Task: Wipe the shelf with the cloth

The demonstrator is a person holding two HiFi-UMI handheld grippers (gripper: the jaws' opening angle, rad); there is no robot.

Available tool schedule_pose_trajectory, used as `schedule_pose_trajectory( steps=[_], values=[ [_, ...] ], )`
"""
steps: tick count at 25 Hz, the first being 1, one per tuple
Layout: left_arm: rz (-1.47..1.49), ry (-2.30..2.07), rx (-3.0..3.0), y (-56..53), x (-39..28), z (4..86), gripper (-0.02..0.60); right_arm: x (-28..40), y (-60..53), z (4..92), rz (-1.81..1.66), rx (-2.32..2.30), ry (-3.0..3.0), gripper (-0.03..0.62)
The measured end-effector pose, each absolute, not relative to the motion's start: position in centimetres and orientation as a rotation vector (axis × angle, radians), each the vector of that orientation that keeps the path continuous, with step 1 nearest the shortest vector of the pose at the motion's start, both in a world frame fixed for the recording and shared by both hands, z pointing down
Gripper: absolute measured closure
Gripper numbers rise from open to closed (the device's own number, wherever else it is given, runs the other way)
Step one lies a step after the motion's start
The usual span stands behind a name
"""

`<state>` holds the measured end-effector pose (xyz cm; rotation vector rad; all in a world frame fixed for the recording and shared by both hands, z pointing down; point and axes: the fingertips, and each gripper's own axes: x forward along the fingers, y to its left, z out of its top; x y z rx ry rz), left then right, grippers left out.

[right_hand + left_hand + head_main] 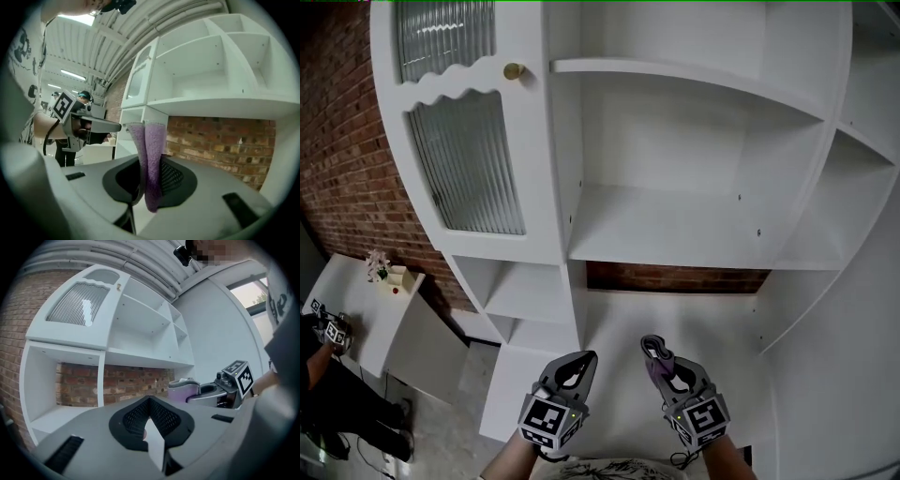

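Observation:
A white shelf unit fills the head view, its wide middle shelf point(675, 230) bare. A folded purple cloth point(152, 154) stands upright between the jaws of my right gripper point(150, 164), which is shut on it. From the head, that gripper point(661, 361) is low in the picture, in front of the lower counter point(675, 314), with the cloth point(654, 359) at its tip. My left gripper point(574, 368) is beside it on the left, its jaws together with nothing between them. The left gripper view shows its own jaws point(150, 404) and, to the right, the cloth point(183, 389).
A cabinet door with ribbed glass point(469, 159) and a brass knob point(514, 70) stands left of the open shelves. Brick wall point(337, 159) shows behind the unit. A person point(328, 375) and a small white table point(356, 300) with flowers are at lower left.

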<state>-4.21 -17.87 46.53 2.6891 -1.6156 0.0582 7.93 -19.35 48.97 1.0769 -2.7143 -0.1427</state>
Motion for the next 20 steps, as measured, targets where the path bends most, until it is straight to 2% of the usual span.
schedule_pose_trajectory(
  steps=[20],
  values=[
    [0.051,-1.585,2.662,-19.0,-3.0,47.6,0.567,7.8,-20.7,48.5,-0.1,1.104,-2.788,0.526]
  ],
)
